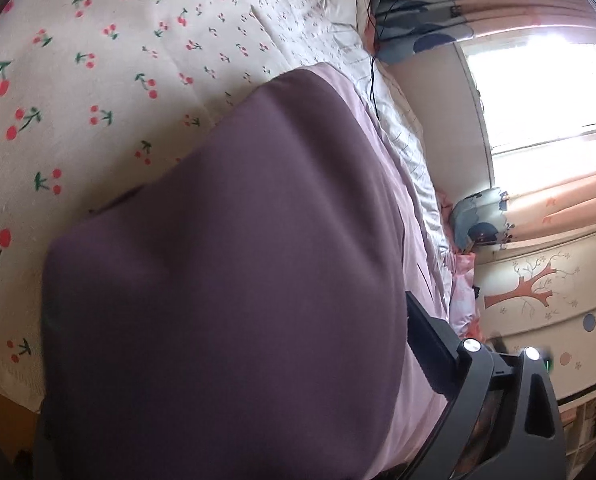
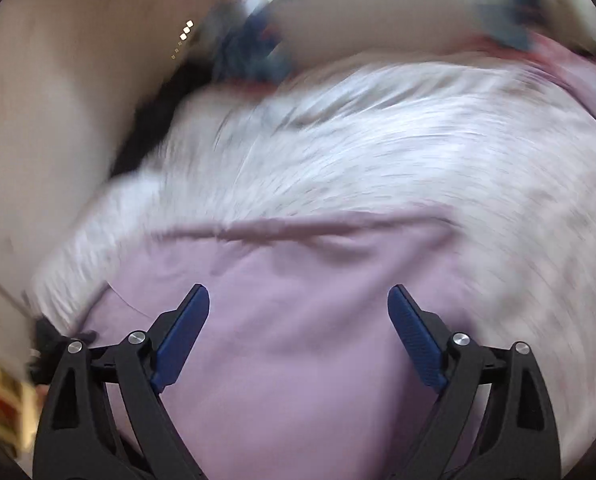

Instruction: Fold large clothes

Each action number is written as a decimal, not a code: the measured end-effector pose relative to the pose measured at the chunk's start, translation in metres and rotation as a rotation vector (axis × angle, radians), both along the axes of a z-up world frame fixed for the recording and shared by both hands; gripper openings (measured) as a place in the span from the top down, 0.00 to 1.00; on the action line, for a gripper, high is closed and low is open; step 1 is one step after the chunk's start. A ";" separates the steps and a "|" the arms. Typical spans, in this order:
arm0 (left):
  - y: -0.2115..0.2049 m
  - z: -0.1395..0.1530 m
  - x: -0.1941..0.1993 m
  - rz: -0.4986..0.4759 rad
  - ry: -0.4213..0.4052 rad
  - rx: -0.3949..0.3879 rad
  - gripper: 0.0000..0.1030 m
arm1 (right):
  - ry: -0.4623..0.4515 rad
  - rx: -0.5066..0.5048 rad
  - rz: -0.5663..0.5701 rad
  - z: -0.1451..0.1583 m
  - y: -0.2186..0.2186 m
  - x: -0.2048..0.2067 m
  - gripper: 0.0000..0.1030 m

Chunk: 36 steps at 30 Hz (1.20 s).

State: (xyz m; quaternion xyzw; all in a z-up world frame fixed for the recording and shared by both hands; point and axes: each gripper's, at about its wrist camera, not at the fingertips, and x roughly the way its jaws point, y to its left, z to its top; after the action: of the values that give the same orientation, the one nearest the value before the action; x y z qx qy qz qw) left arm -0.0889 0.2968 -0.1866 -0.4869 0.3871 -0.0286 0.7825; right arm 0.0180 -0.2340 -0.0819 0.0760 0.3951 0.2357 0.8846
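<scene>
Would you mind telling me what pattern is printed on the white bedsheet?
Red cherries with green stems on the white bedsheet, clearest in the left wrist view.

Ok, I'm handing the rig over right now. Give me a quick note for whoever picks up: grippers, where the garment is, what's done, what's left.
Right gripper: open, nothing between its blue pads, hanging over the lilac garment.
Left gripper: one finger shows beside dark purple cloth that fills the left wrist view; the other is hidden, so any grip can't be confirmed.
Garment: lying on the bed, partly on the cherry-print sheet, partly against the white quilt.
Done: the cloth looks laid down and let go.
Left: check the fold is square, smooth it, make any remaining folds. The right view is blurred.
</scene>
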 end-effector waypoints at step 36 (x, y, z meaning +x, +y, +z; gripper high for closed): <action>-0.018 -0.004 -0.018 0.088 0.034 0.057 0.06 | 0.168 -0.278 0.227 -0.080 0.095 -0.039 0.06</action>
State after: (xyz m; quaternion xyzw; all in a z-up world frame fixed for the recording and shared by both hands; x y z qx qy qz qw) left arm -0.1065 0.2789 -0.1907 -0.4812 0.3792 0.0249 0.7899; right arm -0.0208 -0.1390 -0.1624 -0.0727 0.5022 0.2700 0.8183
